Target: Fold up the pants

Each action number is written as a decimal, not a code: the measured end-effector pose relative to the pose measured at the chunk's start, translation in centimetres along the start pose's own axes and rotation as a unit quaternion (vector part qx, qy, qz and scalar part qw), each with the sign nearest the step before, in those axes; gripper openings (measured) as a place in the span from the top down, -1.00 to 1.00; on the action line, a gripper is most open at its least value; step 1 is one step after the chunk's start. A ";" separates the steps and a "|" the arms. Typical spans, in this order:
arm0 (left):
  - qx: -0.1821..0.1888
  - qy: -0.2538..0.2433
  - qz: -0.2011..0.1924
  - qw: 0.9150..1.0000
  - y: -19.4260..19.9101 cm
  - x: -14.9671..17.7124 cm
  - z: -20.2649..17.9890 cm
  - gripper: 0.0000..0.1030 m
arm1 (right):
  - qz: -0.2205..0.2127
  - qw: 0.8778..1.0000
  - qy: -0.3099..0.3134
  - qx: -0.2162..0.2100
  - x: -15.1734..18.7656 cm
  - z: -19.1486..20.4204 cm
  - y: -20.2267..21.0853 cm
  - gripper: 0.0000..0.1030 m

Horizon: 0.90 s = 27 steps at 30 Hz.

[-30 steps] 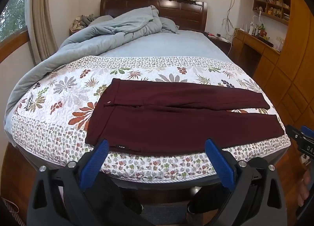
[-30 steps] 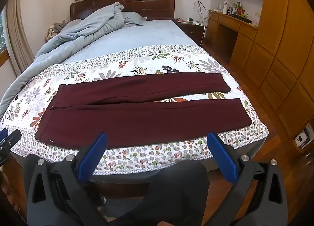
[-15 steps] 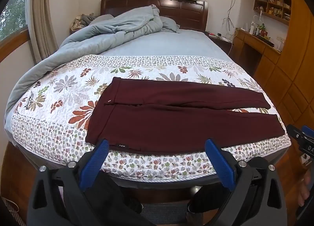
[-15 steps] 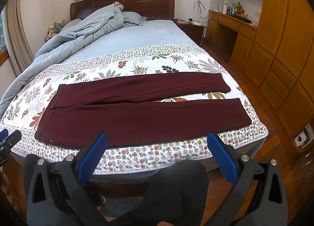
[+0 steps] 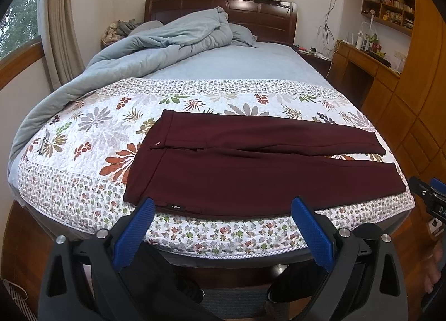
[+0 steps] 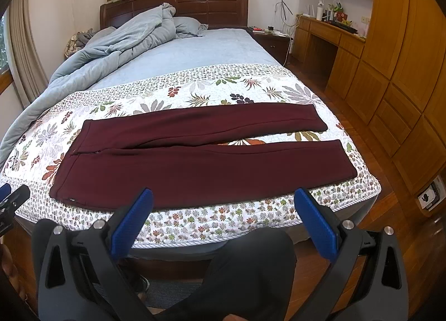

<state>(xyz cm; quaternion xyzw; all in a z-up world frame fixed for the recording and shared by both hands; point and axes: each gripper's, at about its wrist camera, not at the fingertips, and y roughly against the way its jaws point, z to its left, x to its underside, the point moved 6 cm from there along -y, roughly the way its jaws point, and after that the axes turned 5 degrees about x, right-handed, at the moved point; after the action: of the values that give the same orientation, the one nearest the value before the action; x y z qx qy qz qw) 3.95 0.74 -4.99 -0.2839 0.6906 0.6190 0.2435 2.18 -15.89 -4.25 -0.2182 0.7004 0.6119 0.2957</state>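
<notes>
Dark maroon pants (image 5: 251, 165) lie flat across the foot of the bed on a floral quilt (image 5: 92, 137), waistband to the left, both legs stretched to the right with a small gap between them. They also show in the right wrist view (image 6: 200, 159). My left gripper (image 5: 223, 226) is open and empty, held off the near bed edge below the waistband end. My right gripper (image 6: 225, 218) is open and empty, held off the near bed edge below the legs. Neither touches the pants.
A rumpled blue duvet (image 5: 156, 50) is piled at the head and left of the bed. A wooden desk (image 6: 329, 34) and wardrobe (image 6: 404, 56) stand on the right. The person's dark-trousered legs (image 6: 245, 273) are below the grippers.
Both views have shifted only slightly; the pants have not moved and both grippers stay open.
</notes>
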 end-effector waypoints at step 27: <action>-0.004 0.002 -0.004 1.000 0.6 -0.5 -0.1 -0.92 | -0.004 1.000 0.005 -0.004 -0.7 0.6 0.2 -0.95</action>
<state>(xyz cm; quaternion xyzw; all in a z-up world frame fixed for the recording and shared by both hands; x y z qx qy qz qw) 3.91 0.71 -4.25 -0.2888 0.6874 0.6204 0.2434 2.58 -15.31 -3.68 -0.2249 0.6985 0.6125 0.2939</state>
